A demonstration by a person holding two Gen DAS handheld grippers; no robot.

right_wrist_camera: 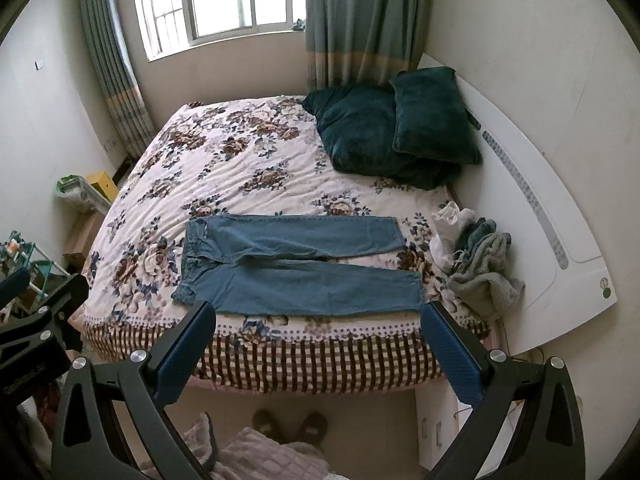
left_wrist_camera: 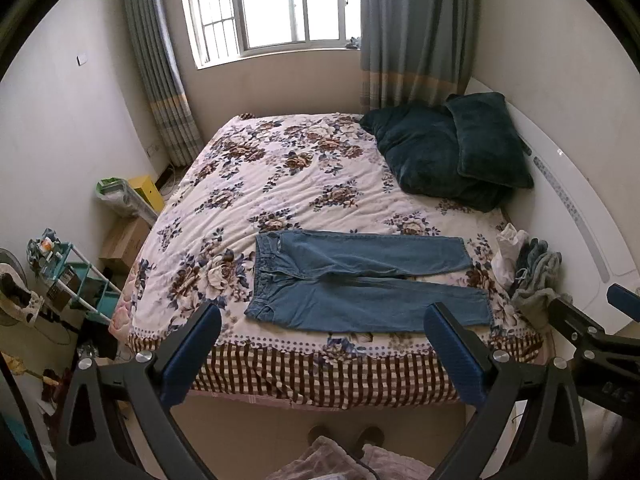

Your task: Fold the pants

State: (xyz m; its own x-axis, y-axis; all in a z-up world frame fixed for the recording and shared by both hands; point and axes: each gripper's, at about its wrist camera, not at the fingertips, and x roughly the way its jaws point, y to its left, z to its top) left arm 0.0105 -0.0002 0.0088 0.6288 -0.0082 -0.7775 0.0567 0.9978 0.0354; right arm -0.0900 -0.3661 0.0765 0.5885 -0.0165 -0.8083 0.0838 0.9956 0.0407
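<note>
Blue jeans [left_wrist_camera: 360,280] lie flat near the front edge of the floral bed [left_wrist_camera: 280,184], waistband at the left, both legs spread to the right. They also show in the right wrist view [right_wrist_camera: 296,268]. My left gripper [left_wrist_camera: 324,320] is open and empty, held above the bed's front edge, short of the jeans. My right gripper [right_wrist_camera: 320,316] is open and empty, likewise above the front edge. The right gripper also shows at the right edge of the left wrist view [left_wrist_camera: 600,328]; the left gripper shows at the left edge of the right wrist view [right_wrist_camera: 36,312].
Two dark green pillows [left_wrist_camera: 452,152] lie at the bed's far right. A pile of grey and white clothes [right_wrist_camera: 476,256] sits at the right edge by the white headboard [right_wrist_camera: 560,216]. Boxes and a teal rack [left_wrist_camera: 80,280] stand on the left. My slippers [right_wrist_camera: 292,424] are on the floor.
</note>
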